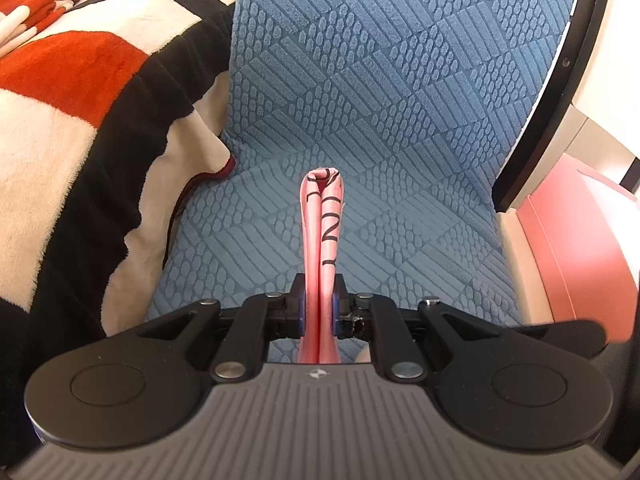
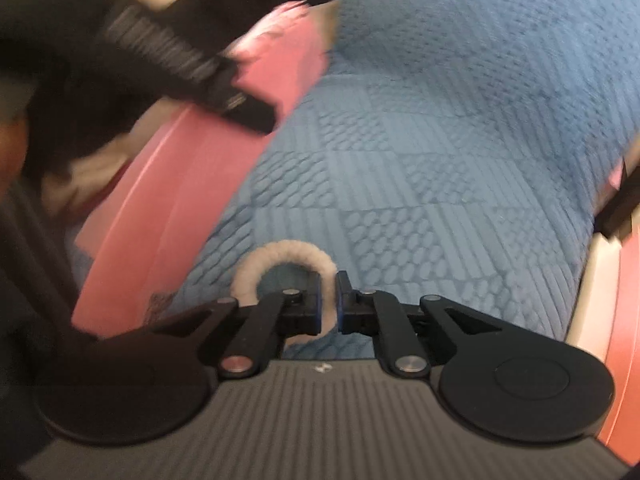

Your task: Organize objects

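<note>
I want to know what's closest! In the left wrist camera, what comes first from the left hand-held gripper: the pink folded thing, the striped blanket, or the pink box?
1. Pink folded thing, clamped in the left hand-held gripper.
2. Striped blanket, leftward.
3. Pink box, far right; too close to call against the blanket.

Between my left gripper's (image 1: 319,312) jaws stands a folded bag (image 1: 322,236), above the sofa seat (image 1: 400,220). A blanket (image 1: 80,120) lies left. My right gripper (image 2: 329,300) pinches a fluffy handle (image 2: 280,250) near the seat's front.
</note>
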A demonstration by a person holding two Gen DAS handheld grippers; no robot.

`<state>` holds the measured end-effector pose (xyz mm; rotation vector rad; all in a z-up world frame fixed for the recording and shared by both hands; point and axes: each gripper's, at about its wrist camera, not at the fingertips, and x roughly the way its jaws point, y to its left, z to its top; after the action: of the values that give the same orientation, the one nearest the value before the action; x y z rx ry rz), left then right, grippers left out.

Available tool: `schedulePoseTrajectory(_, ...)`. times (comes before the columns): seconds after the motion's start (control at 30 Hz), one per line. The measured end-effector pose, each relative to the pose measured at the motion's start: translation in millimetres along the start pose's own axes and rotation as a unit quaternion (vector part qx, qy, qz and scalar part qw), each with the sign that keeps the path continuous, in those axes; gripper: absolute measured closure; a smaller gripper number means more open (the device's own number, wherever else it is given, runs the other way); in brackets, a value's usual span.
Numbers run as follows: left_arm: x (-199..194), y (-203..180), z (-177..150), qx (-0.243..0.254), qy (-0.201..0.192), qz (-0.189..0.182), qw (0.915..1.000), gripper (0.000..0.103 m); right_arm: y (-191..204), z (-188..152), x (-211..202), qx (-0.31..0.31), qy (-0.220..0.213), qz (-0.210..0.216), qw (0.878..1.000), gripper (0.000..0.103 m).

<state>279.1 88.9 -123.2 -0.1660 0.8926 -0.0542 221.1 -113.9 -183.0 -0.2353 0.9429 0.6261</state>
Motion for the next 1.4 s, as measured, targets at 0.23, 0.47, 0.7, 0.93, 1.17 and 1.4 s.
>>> schedulePoseTrajectory(0.23, 2, -9, -3, 0.021, 0.004, -0.005, 0.9998, 0.089, -51, 14, -41, 0.121, -0.059, -0.001, 0.991, 0.094)
schedulePoseTrajectory(0.47, 5, -29, -10, 0.070, 0.009, -0.012, 0.9974, 0.089, -81, 19, -88, 0.187, -0.128, 0.026, 0.974, 0.094)
schedulePoseTrajectory(0.7, 8, -58, -23, 0.141, 0.010, -0.024, 0.9896, 0.089, -90, 16, -113, 0.238, -0.172, 0.093, 0.951, 0.094)
schedulePoseTrajectory(0.93, 16, -67, -29, 0.159, 0.016, -0.021, 0.9869, 0.089, -88, 21, -107, 0.268, -0.170, 0.169, 0.933, 0.094)
schedulePoseTrajectory(1.17, 14, -83, -38, 0.190, 0.012, -0.039, 0.9809, 0.089, -94, 17, -89, 0.310, -0.142, 0.183, 0.922, 0.094)
schedulePoseTrajectory(1.4, 12, -99, -48, 0.224, 0.009, -0.051, 0.9732, 0.089, -107, 10, -56, 0.360, -0.087, 0.131, 0.920, 0.093)
